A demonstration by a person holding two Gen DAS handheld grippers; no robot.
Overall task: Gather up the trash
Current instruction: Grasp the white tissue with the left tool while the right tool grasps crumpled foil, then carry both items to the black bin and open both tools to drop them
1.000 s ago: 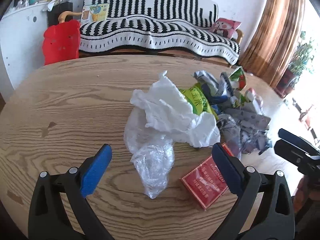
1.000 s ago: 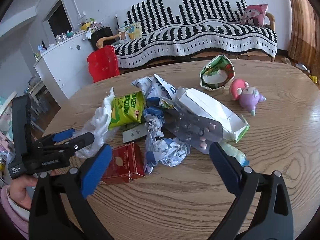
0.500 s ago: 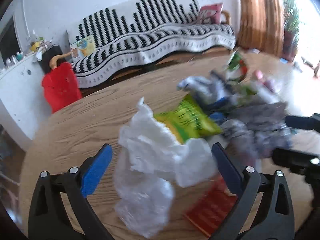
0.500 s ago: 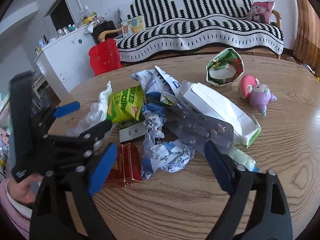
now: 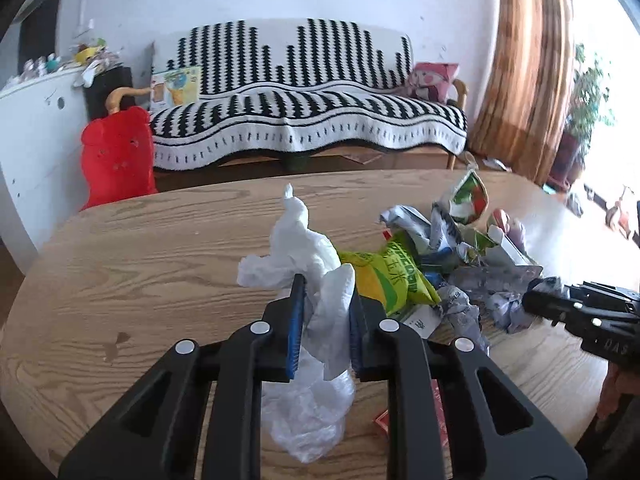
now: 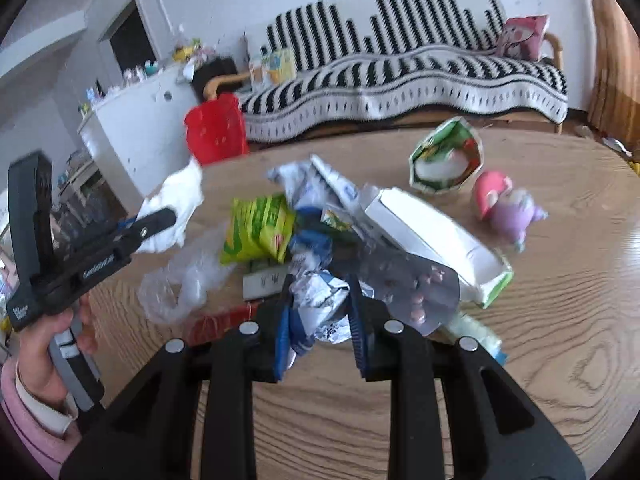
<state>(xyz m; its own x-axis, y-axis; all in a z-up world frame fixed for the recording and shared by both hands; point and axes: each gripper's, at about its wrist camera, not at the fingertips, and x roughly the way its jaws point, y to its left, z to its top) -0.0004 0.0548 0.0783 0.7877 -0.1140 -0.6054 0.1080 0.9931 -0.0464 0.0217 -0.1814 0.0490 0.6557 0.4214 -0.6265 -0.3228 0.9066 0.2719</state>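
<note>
left tongs [image 5: 324,320] are closing, blue pads pinching the white plastic bag [image 5: 304,248] that stands up straight ahead; right tongs [image 6: 318,320] are closing on one crumpled silver-blue wrapper [image 6: 320,300] at the pile's near edge on the counter [image 6: 560,280]; one green snack bag [image 6: 258,228] lies between them, nearer the left
</note>
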